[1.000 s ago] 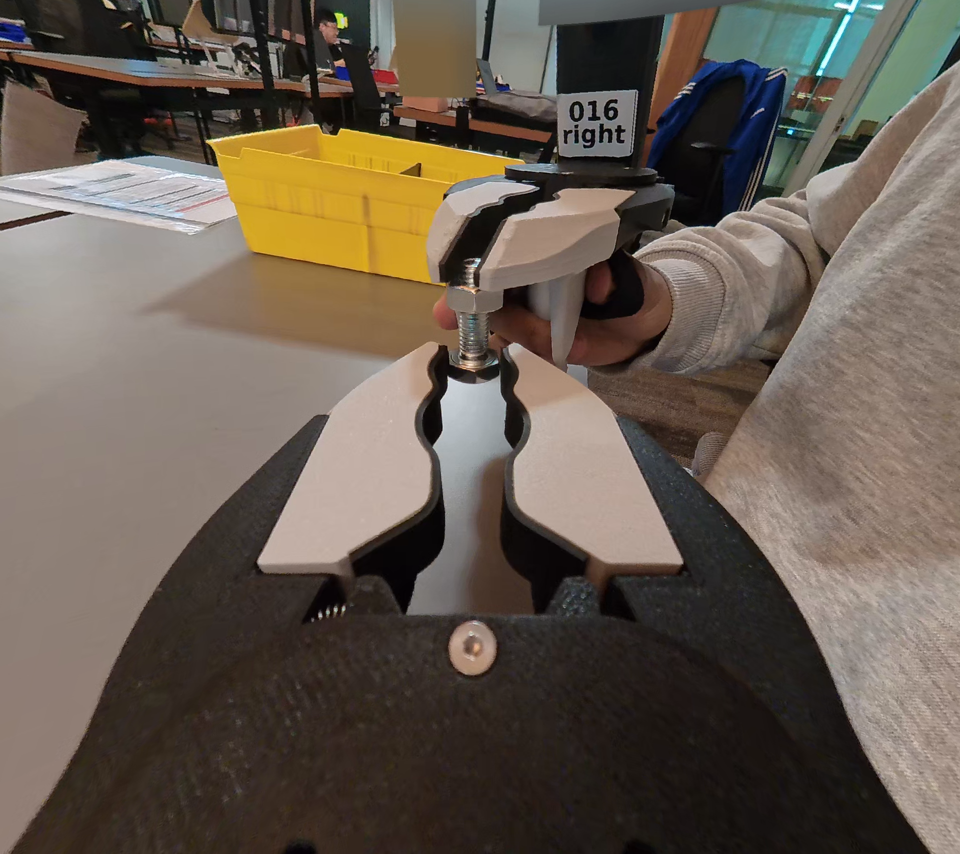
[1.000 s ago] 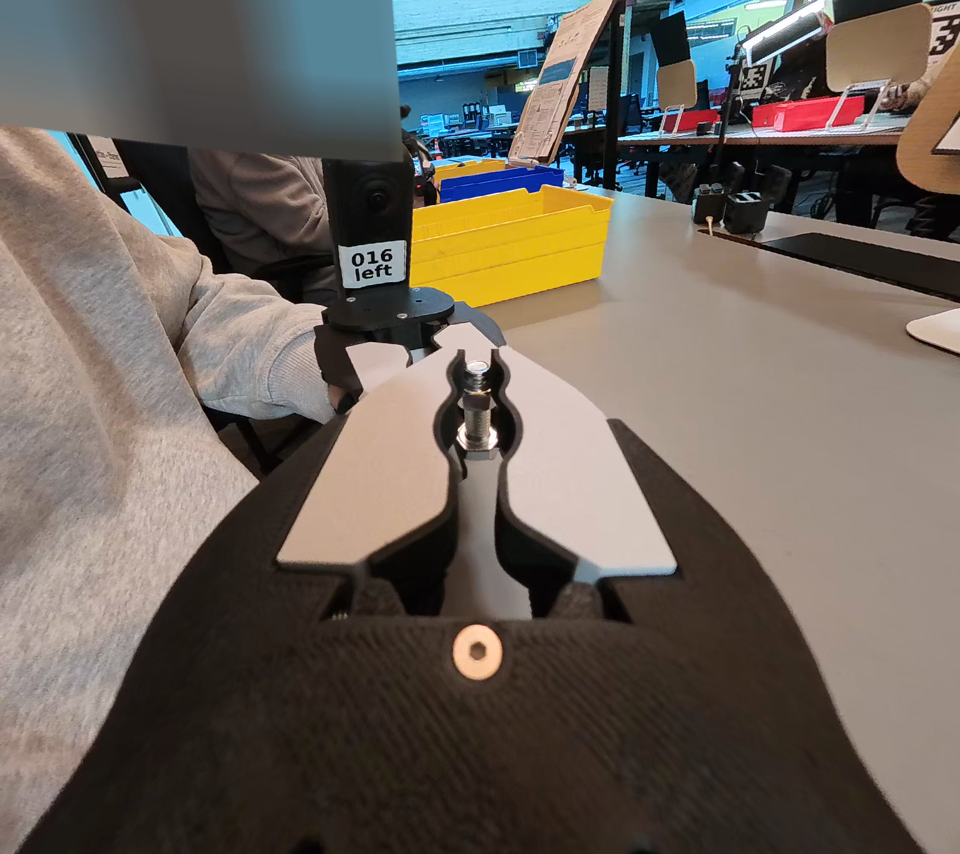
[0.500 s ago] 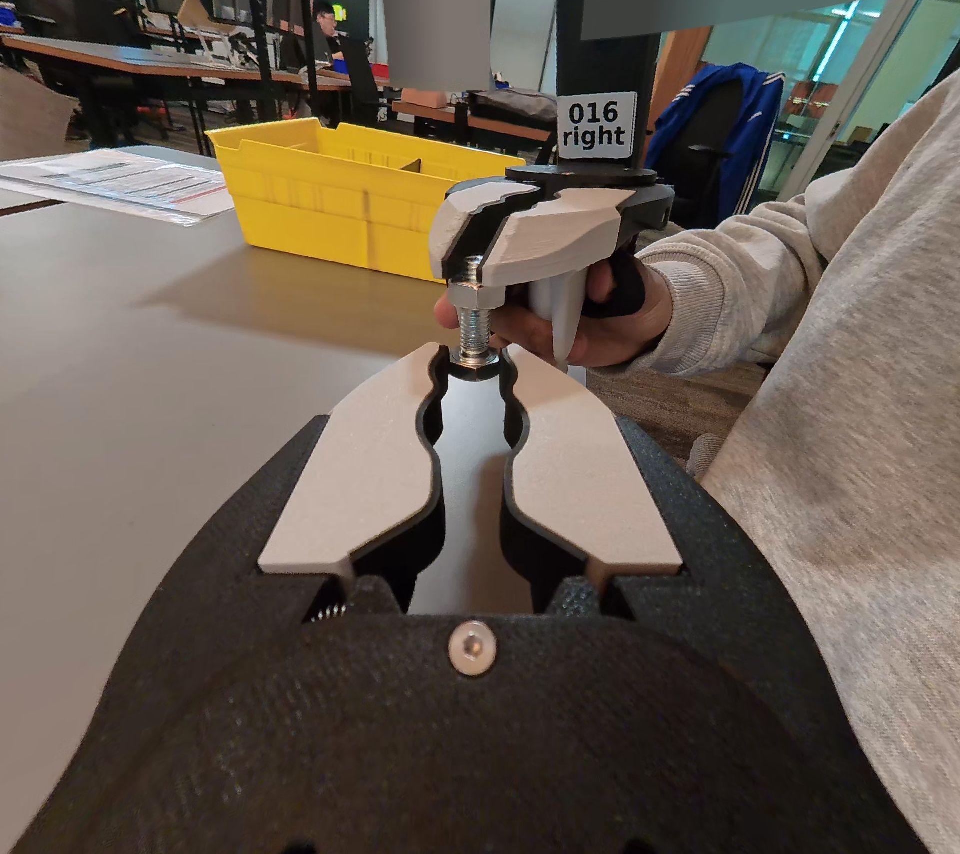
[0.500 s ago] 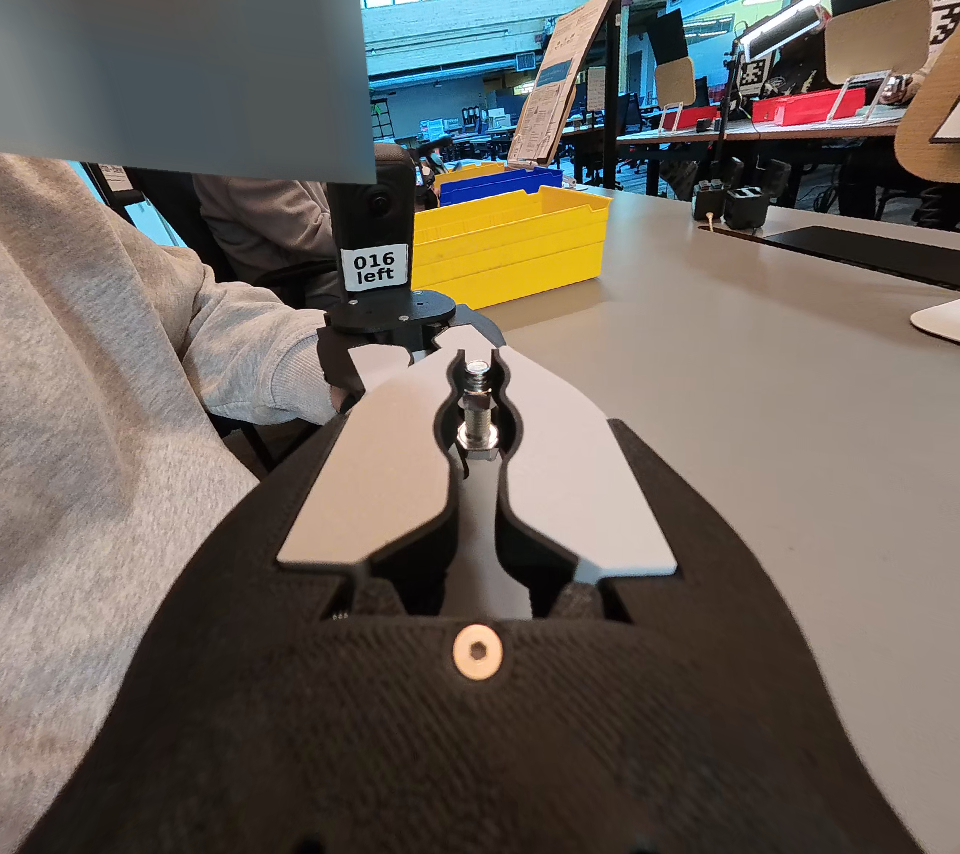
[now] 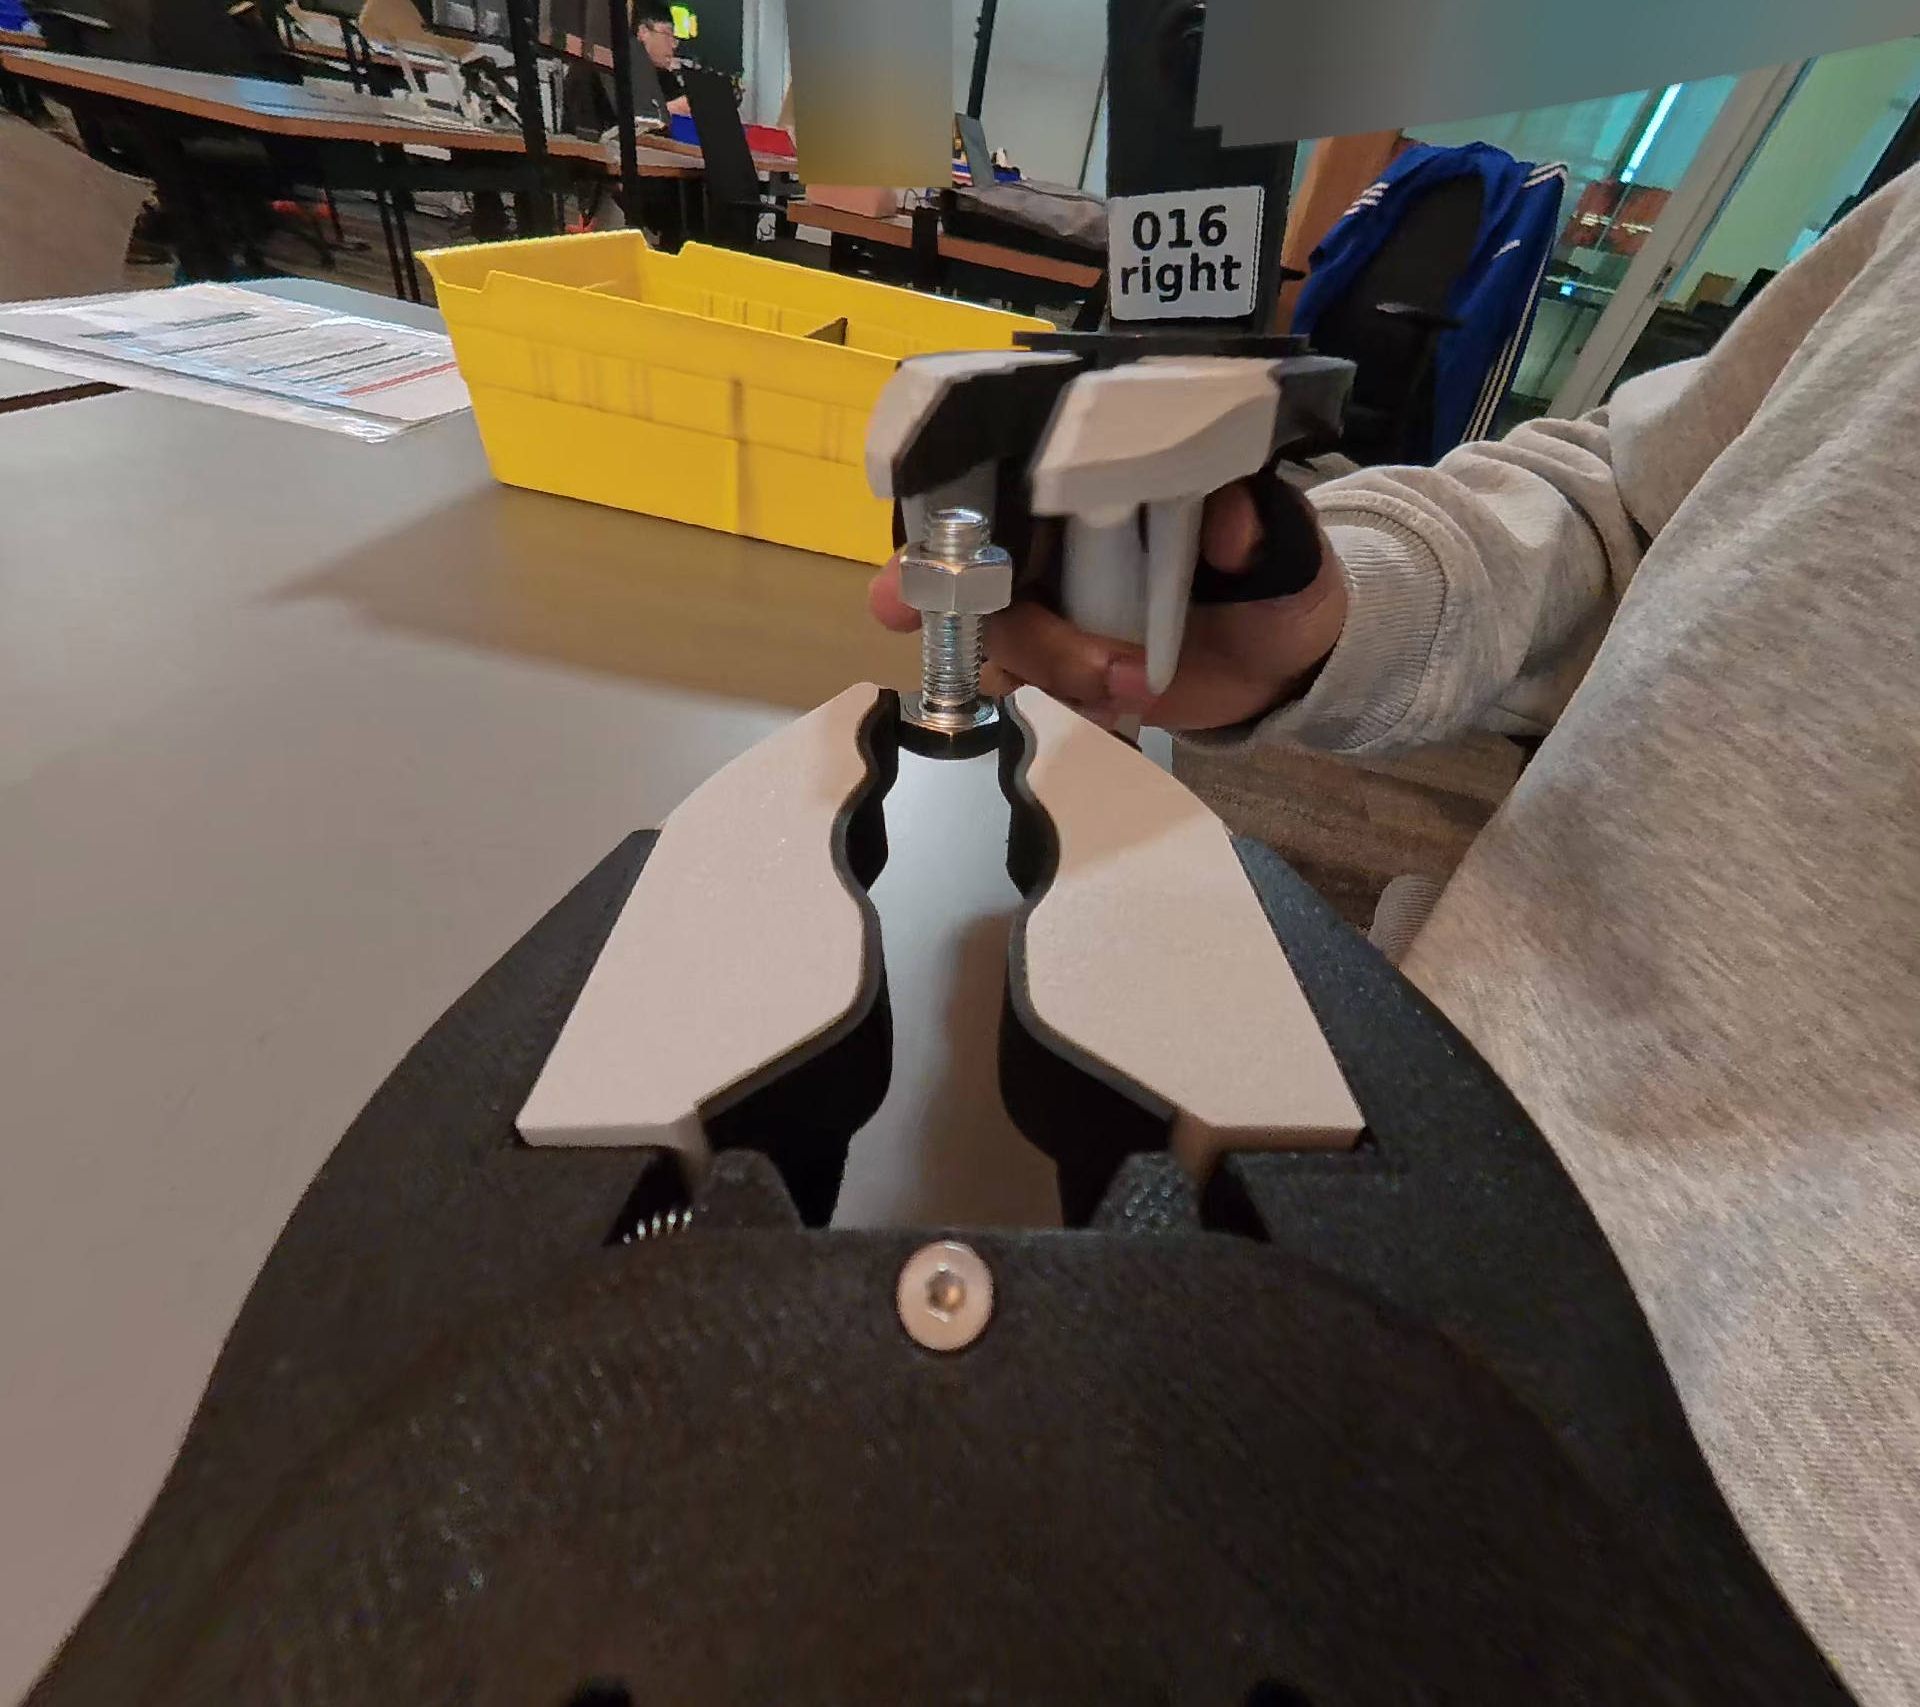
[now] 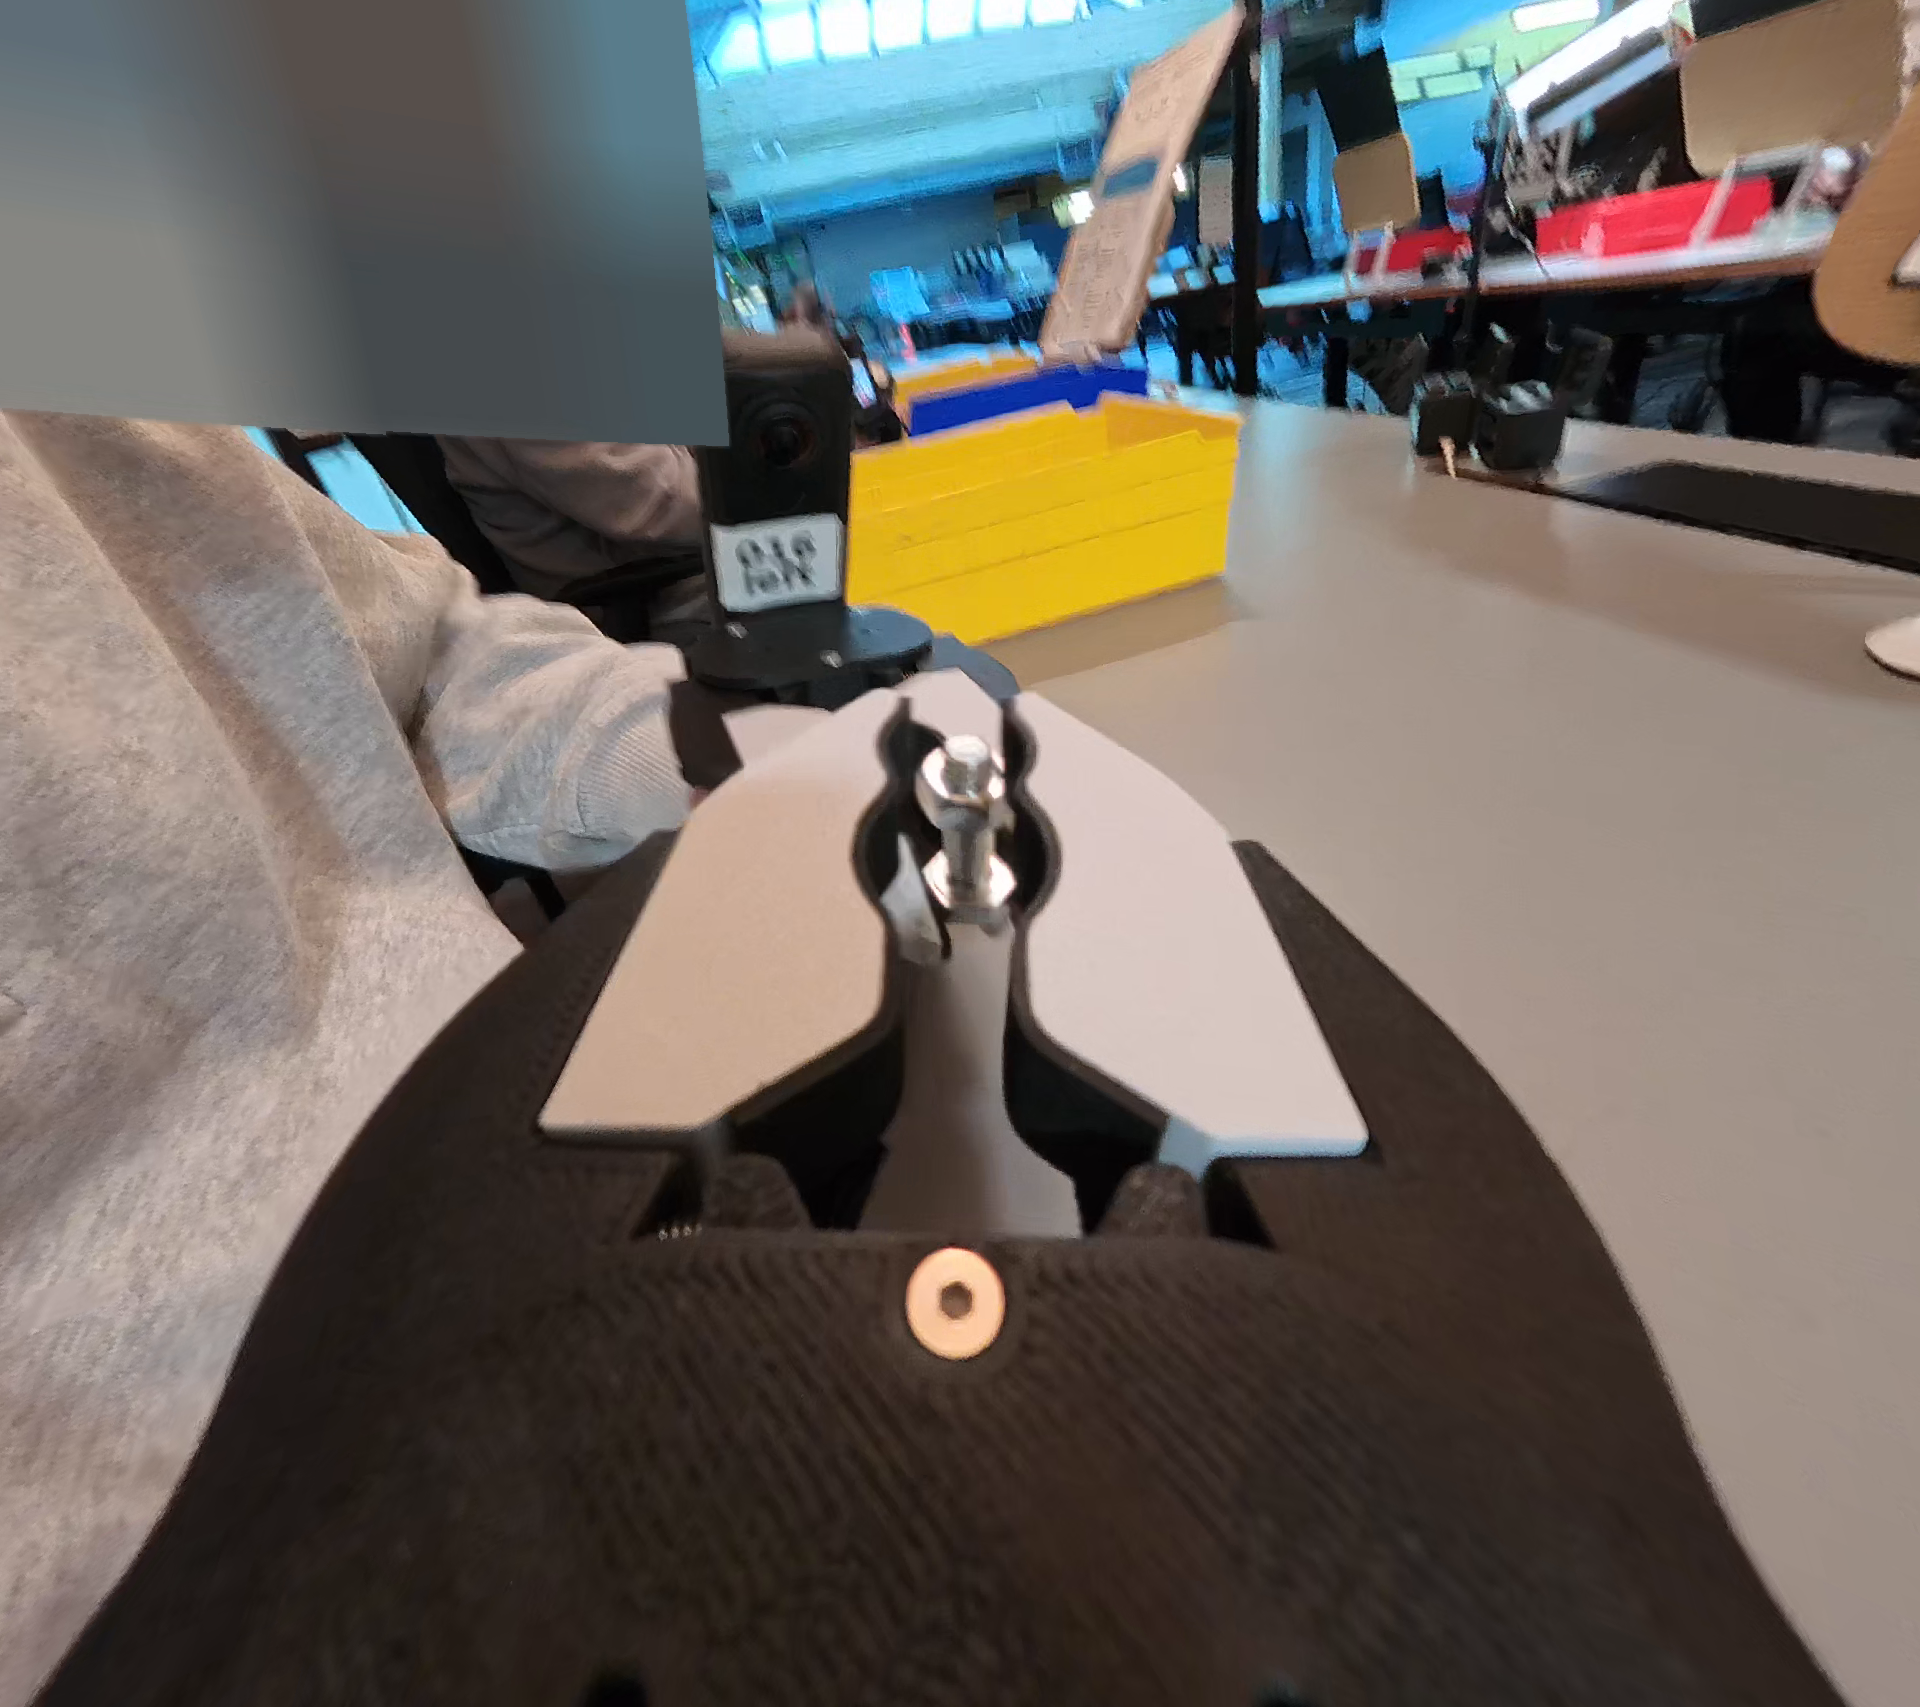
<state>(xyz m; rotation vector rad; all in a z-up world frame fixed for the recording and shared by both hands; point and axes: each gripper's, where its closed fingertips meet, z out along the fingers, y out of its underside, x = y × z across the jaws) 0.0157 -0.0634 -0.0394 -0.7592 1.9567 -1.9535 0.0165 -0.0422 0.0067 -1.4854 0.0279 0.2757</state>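
A silver bolt stands upright just above the grey table. My left gripper is shut on its hex head. A hex nut sits high on the thread. My right gripper hovers level over the bolt's top, held by a hand, with its jaws a little apart on either side of the nut. In the right wrist view the right gripper frames the nut and the bolt head in its finger notch without clamping them. The left gripper's black mount lies just beyond.
A yellow bin stands on the table behind the grippers, also in the right wrist view, with a blue bin behind it. A printed sheet lies far left. A black mat lies far right. The person's grey sleeve fills the near side. Left tips to right tips: about 4 centimetres.
My right gripper's jaws have parted from the nut and it has swung sideways, leaving the nut and bolt top exposed. The left gripper keeps its hold on the bolt head.
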